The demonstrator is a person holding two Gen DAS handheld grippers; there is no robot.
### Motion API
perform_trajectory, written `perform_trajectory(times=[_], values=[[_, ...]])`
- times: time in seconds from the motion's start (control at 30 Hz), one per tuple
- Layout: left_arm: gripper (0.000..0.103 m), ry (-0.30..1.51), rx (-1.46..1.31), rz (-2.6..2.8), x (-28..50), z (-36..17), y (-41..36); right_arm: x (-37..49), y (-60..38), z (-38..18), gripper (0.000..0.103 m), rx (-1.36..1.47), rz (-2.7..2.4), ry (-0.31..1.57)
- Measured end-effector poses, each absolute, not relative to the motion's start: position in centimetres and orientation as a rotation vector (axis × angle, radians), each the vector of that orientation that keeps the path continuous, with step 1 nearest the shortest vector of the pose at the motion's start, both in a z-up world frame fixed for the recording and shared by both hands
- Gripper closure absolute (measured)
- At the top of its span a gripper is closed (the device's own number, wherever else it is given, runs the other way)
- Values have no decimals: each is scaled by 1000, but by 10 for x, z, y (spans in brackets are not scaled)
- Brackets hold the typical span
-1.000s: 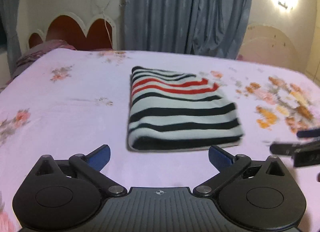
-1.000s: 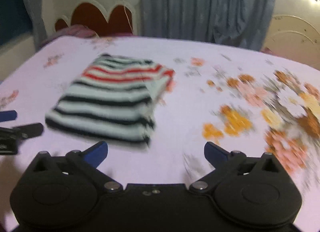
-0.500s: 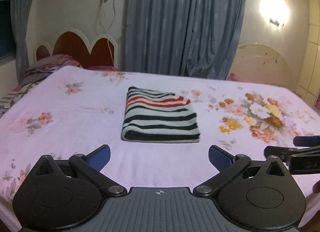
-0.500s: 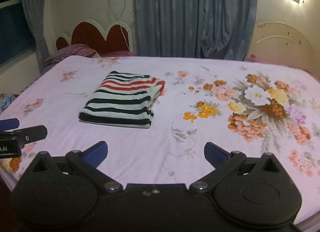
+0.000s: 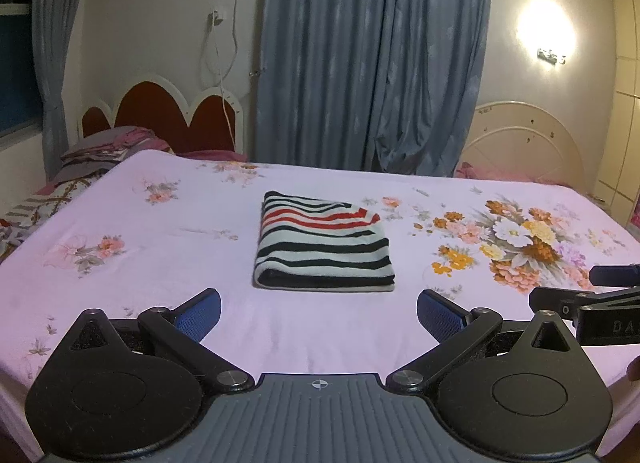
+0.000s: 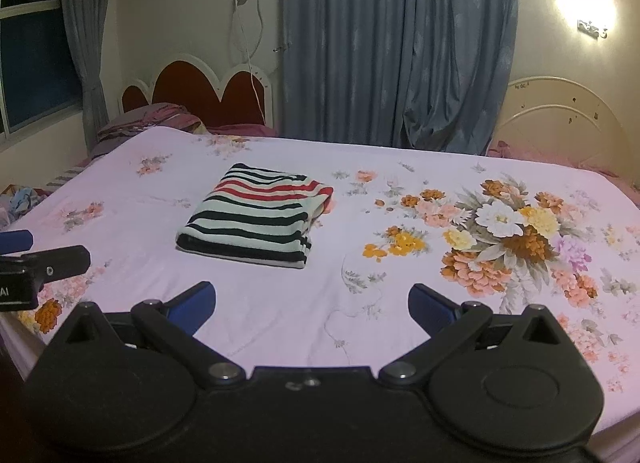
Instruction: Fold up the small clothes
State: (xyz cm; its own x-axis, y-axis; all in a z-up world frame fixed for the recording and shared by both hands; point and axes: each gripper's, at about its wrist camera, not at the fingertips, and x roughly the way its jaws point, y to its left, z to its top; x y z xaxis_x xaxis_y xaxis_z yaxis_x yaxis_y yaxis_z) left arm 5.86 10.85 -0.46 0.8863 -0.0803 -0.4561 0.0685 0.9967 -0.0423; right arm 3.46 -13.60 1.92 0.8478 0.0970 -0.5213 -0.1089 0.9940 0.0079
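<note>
Covering most of both views, the bed (image 5: 120, 263) wears a pink floral sheet, with blue curtains (image 5: 372, 63) hanging behind it. A striped garment (image 5: 324, 247) lies folded into a neat rectangle near the middle of the sheet. The left gripper (image 5: 319, 313) and right gripper (image 6: 312, 305) hover near the bed's front edge, jaws spread wide, each holding nothing, well apart from the garment.

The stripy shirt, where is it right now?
The folded shirt lies flat mid-bed on the pink sheet, dead ahead in the left view and left of the big flower print in the right view, untouched.
</note>
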Motion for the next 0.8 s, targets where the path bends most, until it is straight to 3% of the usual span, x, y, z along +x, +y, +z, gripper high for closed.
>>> perform_trajectory(times=[0.8], values=[[0, 458, -11, -87, 53, 1, 99, 27, -139, 21, 1, -16, 95, 545]])
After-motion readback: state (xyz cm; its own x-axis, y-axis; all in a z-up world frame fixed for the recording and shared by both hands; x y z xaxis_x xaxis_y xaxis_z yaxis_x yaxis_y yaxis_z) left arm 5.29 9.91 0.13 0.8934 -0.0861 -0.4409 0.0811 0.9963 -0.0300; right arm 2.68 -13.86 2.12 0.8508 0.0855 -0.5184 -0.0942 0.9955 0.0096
